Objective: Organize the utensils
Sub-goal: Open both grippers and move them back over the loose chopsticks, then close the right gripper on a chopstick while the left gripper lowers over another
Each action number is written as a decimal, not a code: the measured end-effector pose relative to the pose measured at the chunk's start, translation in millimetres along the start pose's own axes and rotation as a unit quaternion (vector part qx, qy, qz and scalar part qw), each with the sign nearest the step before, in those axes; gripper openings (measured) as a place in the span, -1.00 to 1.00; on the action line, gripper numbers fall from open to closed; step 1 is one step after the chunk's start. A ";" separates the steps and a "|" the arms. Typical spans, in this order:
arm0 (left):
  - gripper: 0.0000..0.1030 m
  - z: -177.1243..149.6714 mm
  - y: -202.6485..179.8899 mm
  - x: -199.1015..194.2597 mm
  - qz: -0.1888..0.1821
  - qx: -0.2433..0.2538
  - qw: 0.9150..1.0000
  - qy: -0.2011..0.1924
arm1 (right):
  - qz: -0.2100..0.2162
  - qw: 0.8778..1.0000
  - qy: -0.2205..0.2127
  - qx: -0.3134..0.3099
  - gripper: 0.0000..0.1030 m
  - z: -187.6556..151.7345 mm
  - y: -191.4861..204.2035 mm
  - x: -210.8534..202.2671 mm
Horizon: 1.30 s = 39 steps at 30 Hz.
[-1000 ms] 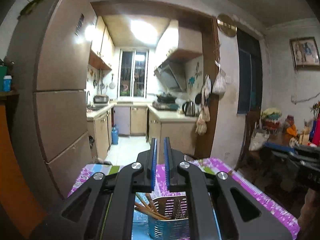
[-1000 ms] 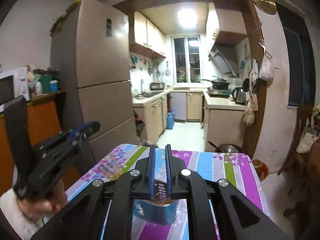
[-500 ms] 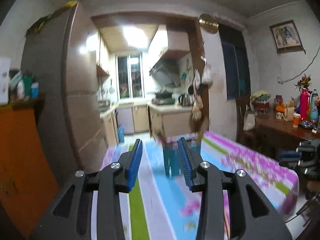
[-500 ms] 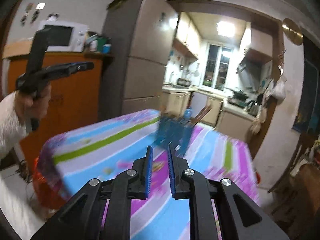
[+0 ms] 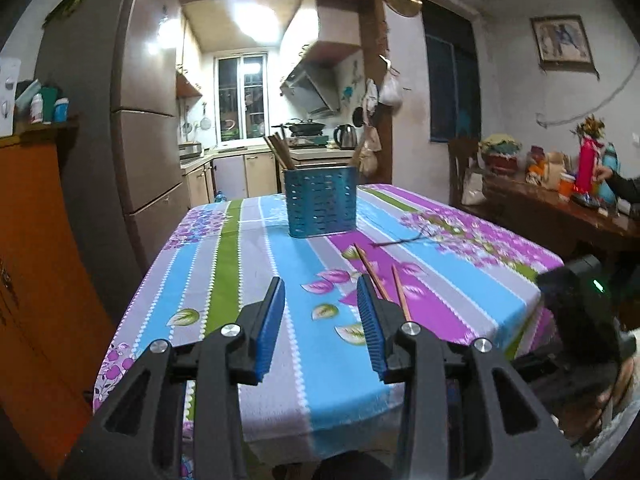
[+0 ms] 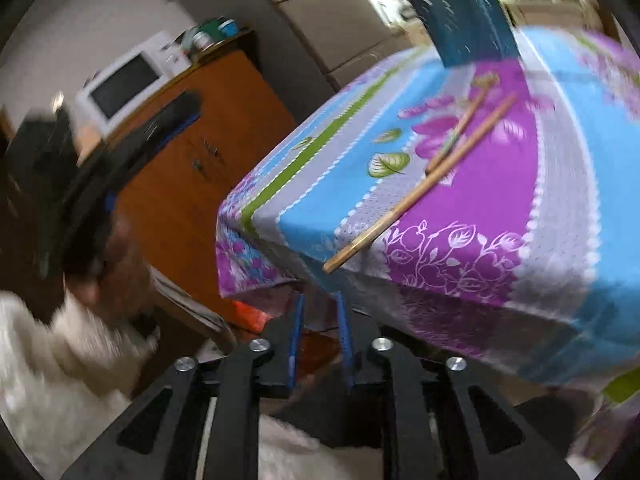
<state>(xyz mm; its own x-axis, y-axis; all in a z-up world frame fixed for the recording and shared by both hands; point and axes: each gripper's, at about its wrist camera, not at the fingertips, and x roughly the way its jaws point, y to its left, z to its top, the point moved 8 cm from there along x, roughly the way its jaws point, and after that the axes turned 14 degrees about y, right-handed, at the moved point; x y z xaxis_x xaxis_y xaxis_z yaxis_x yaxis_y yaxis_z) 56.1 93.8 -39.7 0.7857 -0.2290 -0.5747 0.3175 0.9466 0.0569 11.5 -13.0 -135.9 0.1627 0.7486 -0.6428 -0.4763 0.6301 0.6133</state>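
Observation:
A blue perforated utensil holder [image 5: 320,202] stands on the striped floral tablecloth [image 5: 280,276] at the far middle, with several wooden chopsticks [image 5: 277,149] standing in it. Two loose chopsticks [image 5: 370,270] lie on the cloth near the front edge; in the right wrist view one chopstick [image 6: 416,190] juts over the table edge. My left gripper [image 5: 321,300] is open and empty above the near edge. My right gripper [image 6: 319,308] is slightly open and empty, below the table edge. The holder [image 6: 464,36] is blurred there.
A tall fridge [image 5: 140,140] and an orange cabinet [image 5: 36,260] stand left of the table. A side table with bottles and cups [image 5: 560,196] is at right. The kitchen lies beyond the doorway. A microwave [image 6: 128,80] sits on the cabinet.
Both grippers pulled back from the holder toward the table's near edge. The left opened wide. The right dropped below the table edge and parted slightly; two loose chopsticks now show.

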 end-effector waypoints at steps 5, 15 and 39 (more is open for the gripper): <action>-0.30 -11.4 2.5 -5.2 0.002 -0.007 1.000 -0.003 | 0.061 0.997 0.003 0.051 -0.50 15.4 0.4 10.0; -0.26 -16.7 7.8 14.0 -0.004 -0.025 1.000 0.014 | 0.069 0.990 -0.007 0.120 -0.81 24.0 -25.4 7.0; -0.19 -20.0 -26.4 65.7 -0.013 0.015 0.998 0.056 | -0.173 0.951 -0.218 0.137 -0.86 5.5 -115.9 -147.0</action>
<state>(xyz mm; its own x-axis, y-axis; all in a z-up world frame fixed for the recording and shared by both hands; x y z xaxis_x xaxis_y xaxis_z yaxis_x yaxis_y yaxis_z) 88.7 58.3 -95.3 0.7130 -0.2243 -0.6643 0.3539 0.9331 0.0647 47.5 -194.9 -110.0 0.6404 0.4633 -0.6126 -0.0964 0.8398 0.5343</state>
